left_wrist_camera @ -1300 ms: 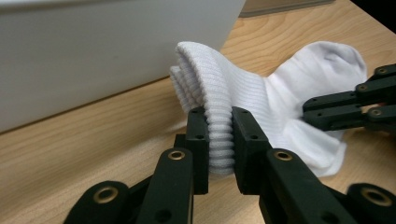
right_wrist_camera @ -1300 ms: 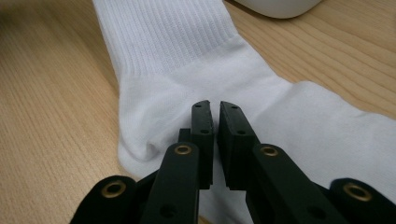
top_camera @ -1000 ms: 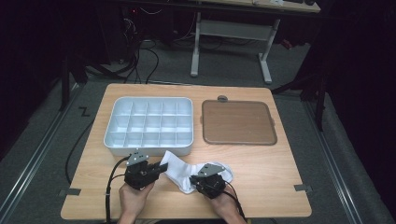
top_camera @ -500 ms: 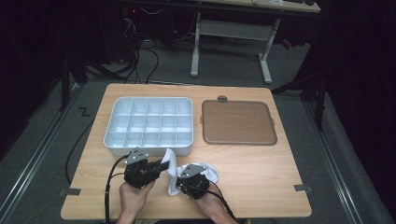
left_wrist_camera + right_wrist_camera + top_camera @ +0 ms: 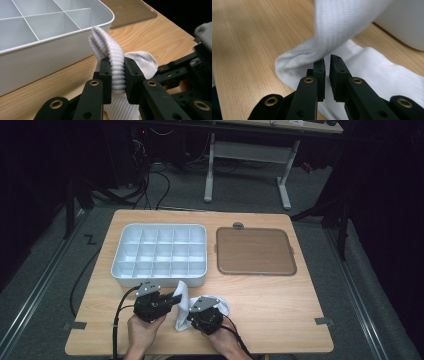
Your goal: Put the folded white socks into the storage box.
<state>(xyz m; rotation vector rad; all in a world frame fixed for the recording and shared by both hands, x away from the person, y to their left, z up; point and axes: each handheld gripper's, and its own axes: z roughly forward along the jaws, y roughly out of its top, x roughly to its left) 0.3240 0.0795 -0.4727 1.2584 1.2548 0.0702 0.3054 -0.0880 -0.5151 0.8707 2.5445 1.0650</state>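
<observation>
Upward toward the divided tray [image 5: 160,255] the ribbed cuff of the white sock [image 5: 110,53] is pointed, pinched by the left gripper [image 5: 117,75]; the sock's lower half is hidden behind the right gripper [image 5: 327,66], whose jaws have just been opening to a narrow, empty gap.

The pale wooden bench [image 5: 260,310] is evenly lit amid dark surroundings; the right gripper view blurs toward its upper edge.

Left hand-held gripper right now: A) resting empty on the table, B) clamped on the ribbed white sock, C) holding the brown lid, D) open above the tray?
B: in the left gripper view the left hand-held gripper has both black pads pressed against the ribbed white fabric sock, lifted beside the white plastic compartment tray.
</observation>
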